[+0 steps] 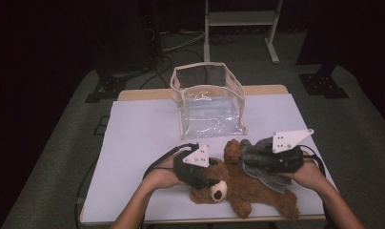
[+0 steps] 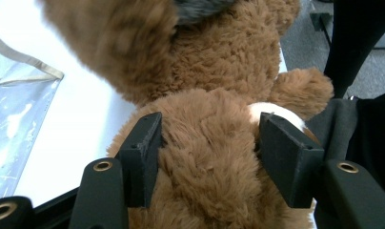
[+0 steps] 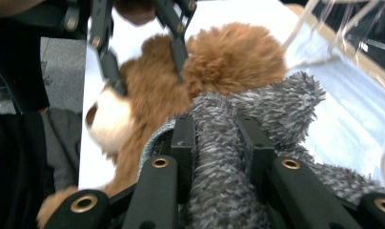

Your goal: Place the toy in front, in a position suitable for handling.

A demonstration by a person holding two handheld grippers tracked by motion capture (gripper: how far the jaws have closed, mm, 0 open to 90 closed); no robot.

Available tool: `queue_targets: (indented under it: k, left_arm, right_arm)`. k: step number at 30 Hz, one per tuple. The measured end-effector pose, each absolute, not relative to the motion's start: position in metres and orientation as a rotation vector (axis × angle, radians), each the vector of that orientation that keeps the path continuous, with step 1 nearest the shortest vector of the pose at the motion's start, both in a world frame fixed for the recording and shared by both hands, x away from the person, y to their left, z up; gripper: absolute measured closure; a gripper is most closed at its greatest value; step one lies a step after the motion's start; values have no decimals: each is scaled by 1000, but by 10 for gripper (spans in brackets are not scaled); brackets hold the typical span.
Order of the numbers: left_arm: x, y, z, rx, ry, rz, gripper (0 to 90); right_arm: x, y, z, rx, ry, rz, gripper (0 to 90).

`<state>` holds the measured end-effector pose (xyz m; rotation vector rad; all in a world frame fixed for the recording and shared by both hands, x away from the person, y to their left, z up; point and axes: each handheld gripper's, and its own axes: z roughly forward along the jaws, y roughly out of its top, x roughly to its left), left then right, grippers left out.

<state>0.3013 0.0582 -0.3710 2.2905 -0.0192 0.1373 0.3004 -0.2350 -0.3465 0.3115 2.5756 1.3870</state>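
A brown teddy bear (image 1: pixel 257 193) lies on its back near the front edge of the white table (image 1: pixel 138 143), head to the left. A fuzzy grey garment (image 1: pixel 269 179) is on its body. My left gripper (image 1: pixel 208 180) is at the head; in the left gripper view (image 2: pixel 209 125) both pads press into the brown fur of the head (image 2: pixel 205 162). My right gripper (image 1: pixel 251 162) is at the bear's upper body. In the right gripper view (image 3: pixel 214 125) its jaws are shut on a fold of the grey garment (image 3: pixel 219 157). The left gripper (image 3: pixel 143 52) also shows there, astride the bear's head (image 3: pixel 147 90).
A clear plastic bag (image 1: pixel 209 107) with a cream rim stands open at the back middle of the table, just behind the bear. Its edge shows in the left gripper view (image 2: pixel 14 124). White tabletop lies to the left. A metal stand (image 1: pixel 240 24) is on the floor beyond.
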Motion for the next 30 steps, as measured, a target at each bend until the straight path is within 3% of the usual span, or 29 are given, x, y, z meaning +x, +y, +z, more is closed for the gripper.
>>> queue_targets:
  k: [8,24,30]
  left_arm:
    - [300,59,-372,2288,-27,142,414]
    - [302,59,-372,2285,-17,144,415]
    - [302,59,-372,2286,-16,144,415]
  right_arm:
    - [309,-220,-356,297,2657,1345,713]
    - [314,-298,-365,571,2577,1364,711]
    - [314,-310,-366,607,2560,1334,710]
